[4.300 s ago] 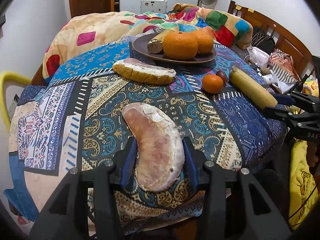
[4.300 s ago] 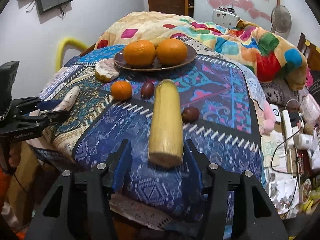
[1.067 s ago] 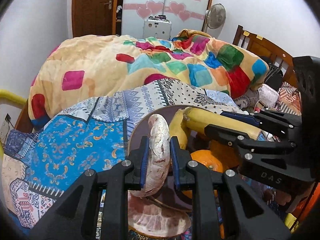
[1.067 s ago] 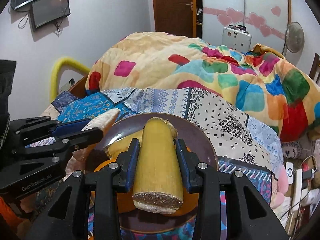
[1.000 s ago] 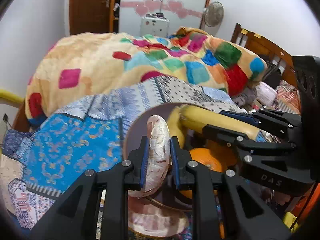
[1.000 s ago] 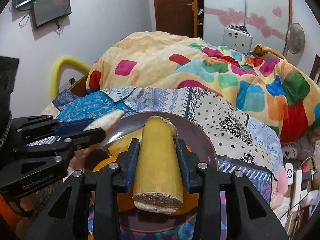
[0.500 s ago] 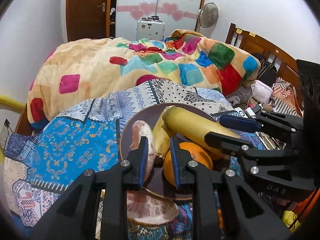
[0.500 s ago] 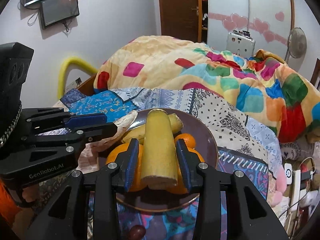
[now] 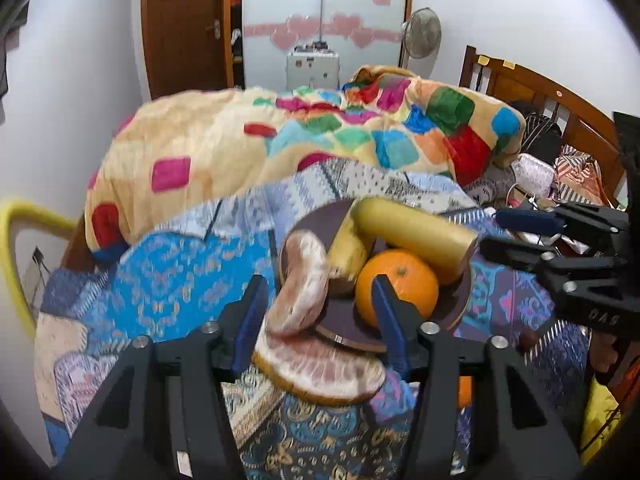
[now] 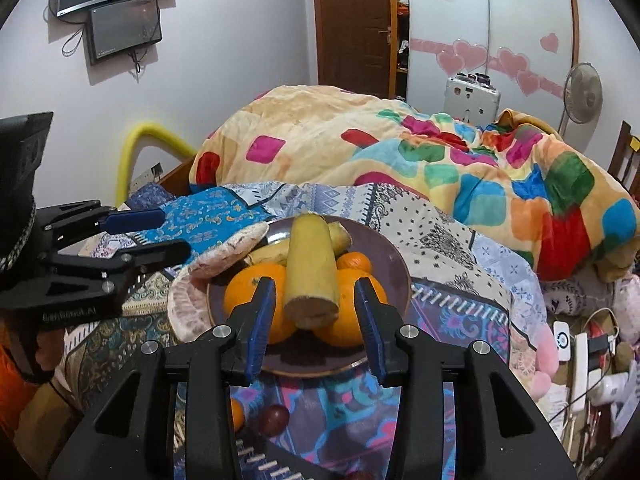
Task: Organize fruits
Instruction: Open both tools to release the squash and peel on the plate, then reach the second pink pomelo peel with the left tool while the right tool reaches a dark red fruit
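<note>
A brown plate (image 10: 394, 264) on the patterned cloth holds oranges (image 10: 256, 280), a yellow corn cob (image 10: 312, 268) lying on top of them, a second cob behind, and a pink pomelo wedge (image 9: 302, 284) leaning on its left rim. The plate (image 9: 344, 330), an orange (image 9: 396, 280) and the cob (image 9: 416, 232) also show in the left wrist view. Another pomelo wedge (image 9: 320, 372) lies on the cloth by the plate. My left gripper (image 9: 318, 320) is open and empty, just short of the wedge. My right gripper (image 10: 316, 320) is open and empty, just short of the cob's cut end.
A small orange (image 10: 237, 414) and a dark round fruit (image 10: 274, 420) lie on the cloth in front of the plate. A colourful quilt (image 10: 400, 152) is heaped behind the table. A yellow rail (image 10: 132, 148) stands at left; clutter and cables lie at right.
Both grippers have opened and let go: the pomelo wedge and the corn cob now rest on the plate. Both grippers have pulled back a little from the plate.
</note>
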Demonstrator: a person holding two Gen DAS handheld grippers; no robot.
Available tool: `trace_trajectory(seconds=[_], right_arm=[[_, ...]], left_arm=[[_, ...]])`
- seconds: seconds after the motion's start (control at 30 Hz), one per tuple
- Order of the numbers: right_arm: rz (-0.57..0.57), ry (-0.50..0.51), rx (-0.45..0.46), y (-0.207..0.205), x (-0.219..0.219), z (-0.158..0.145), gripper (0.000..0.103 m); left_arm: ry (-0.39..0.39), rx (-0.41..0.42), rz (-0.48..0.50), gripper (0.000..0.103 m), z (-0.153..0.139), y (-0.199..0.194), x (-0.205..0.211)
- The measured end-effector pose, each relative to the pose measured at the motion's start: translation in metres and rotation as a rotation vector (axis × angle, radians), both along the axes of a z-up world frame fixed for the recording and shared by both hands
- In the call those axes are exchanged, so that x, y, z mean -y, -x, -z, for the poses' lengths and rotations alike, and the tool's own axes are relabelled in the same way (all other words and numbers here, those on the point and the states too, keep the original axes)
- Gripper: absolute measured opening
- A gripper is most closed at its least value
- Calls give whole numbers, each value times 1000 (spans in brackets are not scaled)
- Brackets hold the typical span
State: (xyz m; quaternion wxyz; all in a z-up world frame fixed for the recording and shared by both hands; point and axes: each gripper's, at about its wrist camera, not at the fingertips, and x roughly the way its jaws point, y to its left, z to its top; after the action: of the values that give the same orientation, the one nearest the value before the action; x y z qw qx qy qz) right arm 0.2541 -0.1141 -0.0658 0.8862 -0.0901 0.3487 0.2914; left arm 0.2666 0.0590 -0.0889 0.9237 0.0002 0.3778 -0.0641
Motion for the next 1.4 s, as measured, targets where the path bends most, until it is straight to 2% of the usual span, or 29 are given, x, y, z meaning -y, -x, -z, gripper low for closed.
trace_trajectory(seconds=[0.1,0.17,0.23,0.5,0.63,0.9,1.2,1.3,1.4], right_arm=[[10,16,17,6,6,5,49],[20,35,33,11,10,9,53],[31,54,46,15,14,14,57],[61,60,8,26,36,35,61],[78,60,-23,27,46,44,61],[108,56,-44,28,63,50,61],[109,69,-44,40,75,54,61],[100,67,-49,42,73,55,61],[83,71,-38,45,66,55,61]], left_arm=[[-14,-33,-18,71,13,5,-5],[-23,-57,-25,88,23,10,-5],[-23,-72,-25,94,32,13,-4],[-39,-163,-36,95,66,10,9],[-55,-185,-56,97,73,4,14],[-78,-190,-55,97,76,13,7],[-97,-236,-131,97,81,40,-39],[-66,-252,-139,95,80,42,-48],[-47,-230,-109,94,75,42,-42]])
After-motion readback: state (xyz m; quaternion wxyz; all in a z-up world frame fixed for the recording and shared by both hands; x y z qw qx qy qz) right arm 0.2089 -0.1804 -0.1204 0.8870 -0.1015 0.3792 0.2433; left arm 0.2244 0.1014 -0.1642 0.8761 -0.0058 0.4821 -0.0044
